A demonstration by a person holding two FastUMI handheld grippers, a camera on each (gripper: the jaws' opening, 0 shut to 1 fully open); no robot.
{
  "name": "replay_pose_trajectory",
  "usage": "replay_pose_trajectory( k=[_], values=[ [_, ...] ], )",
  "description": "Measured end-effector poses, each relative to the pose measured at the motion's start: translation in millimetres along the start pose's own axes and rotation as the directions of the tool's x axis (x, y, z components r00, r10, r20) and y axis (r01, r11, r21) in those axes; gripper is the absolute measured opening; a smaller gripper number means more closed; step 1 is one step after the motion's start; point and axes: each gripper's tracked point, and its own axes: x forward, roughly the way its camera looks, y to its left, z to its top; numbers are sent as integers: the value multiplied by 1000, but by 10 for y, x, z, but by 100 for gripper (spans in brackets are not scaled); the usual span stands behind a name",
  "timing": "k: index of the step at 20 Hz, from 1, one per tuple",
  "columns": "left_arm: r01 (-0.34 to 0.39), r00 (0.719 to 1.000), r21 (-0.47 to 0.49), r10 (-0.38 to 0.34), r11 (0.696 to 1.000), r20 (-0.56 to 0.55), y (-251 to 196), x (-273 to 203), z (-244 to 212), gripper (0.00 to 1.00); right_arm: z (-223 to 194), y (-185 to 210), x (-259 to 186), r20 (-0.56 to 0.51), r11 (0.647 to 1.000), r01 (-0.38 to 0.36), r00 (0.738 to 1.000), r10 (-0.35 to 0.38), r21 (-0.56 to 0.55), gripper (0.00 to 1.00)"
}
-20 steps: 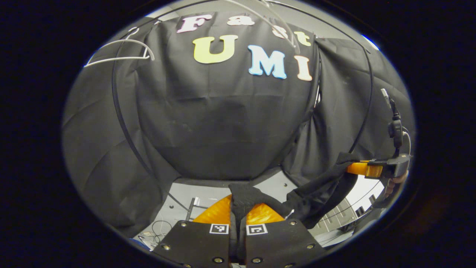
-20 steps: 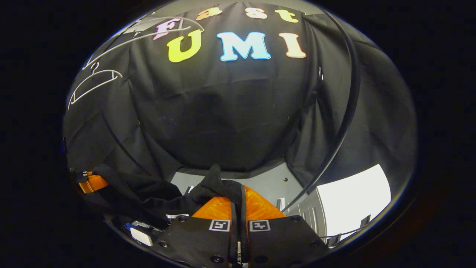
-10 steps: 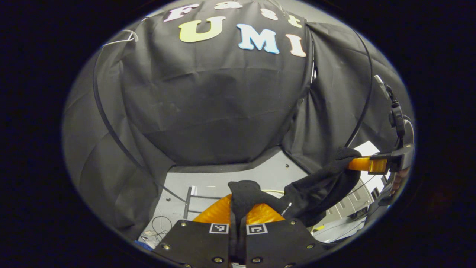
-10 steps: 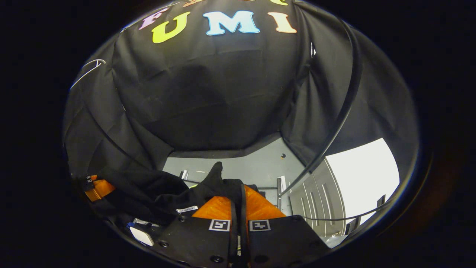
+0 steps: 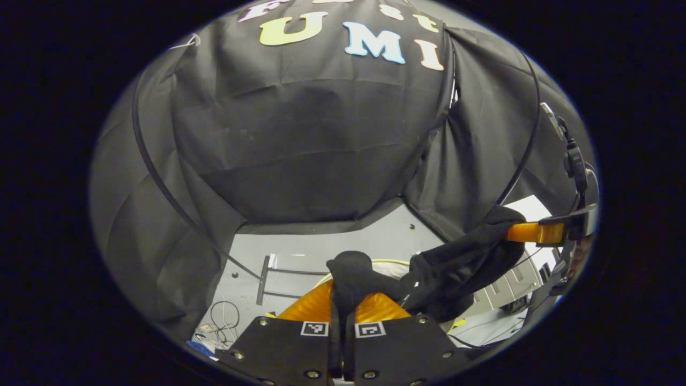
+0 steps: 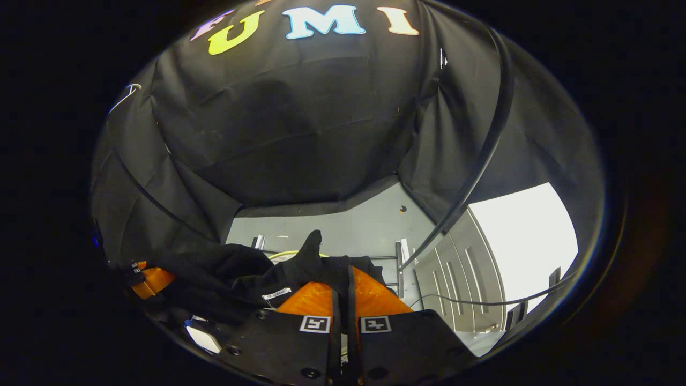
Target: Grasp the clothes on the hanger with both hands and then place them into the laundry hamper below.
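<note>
Item: black garment (image 5: pixel 455 265), one piece of dark knit cloth, off the hanger and slung in a sagging span between the two grippers, above the grey floor (image 5: pixel 321 244).

Left end: a bunched fold rises from the left gripper (image 5: pixel 343 300), whose fingers are closed together with the cloth pinched between them.

Right end: in the right gripper view the cloth (image 6: pixel 241 273) (a small white label shows on it) runs up to the right gripper (image 6: pixel 343 292); those fingers are likewise clamped on a fold, a peak of fabric standing above them. The same gripper appears far right in the left gripper view (image 5: pixel 528 232), with the garment draped from it.

Hamper: a thin pale yellow curve (image 5: pixel 386 261) peeks from behind the garment, low and near; this may be the laundry hamper's rim, though too little shows to be sure.

Surroundings: a white hanger (image 6: pixel 124 95), bare, at the upper left against the black wall cloth (image 5: pixel 311 139).

Progress: two-handed grasp judged done, garment free of the hanger; lowering it into the hamper and releasing both ends remain.
</note>
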Motion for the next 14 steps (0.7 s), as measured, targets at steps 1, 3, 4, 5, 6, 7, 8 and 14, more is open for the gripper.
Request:
replay_pose_trajectory(
  k=[1,3,4,5,6,7,8,14],
  values=[
    [1,1000,-1,-1,1000,-2,13,11,-16,3,-15,1,-4,-6,1000,1,1000,-1,-2,9],
    [-2,1000,-2,2,1000,-5,11,15,-22,3,-35,-9,-17,-12,1000,5,1000,-5,-1,10],
    [-6,1000,-6,6,1000,-8,11,12,-40,3,-57,-10,-21,-15,1000,7,1000,-7,-1,10],
    [-10,1000,-16,10,1000,-13,3,13,-55,3,-55,12,-34,-20,1000,0,1000,0,1,10],
    [-13,1000,-25,12,1000,-19,-7,-15,-89,2,-95,30,-34,-29,1000,1,1000,-1,0,7],
    [-16,1000,-30,15,999,-22,-22,-21,-115,5,-117,43,-40,-36,1000,4,999,-4,-2,7],
    [-24,999,-32,23,999,-27,-16,-30,-158,5,-151,57,-54,-43,1000,3,999,-3,-5,16],
    [-32,999,-75,29,997,-42,-63,-204,-384,44,-346,227,-203,-72,999,-34,997,33,-13,61]
  ],
)
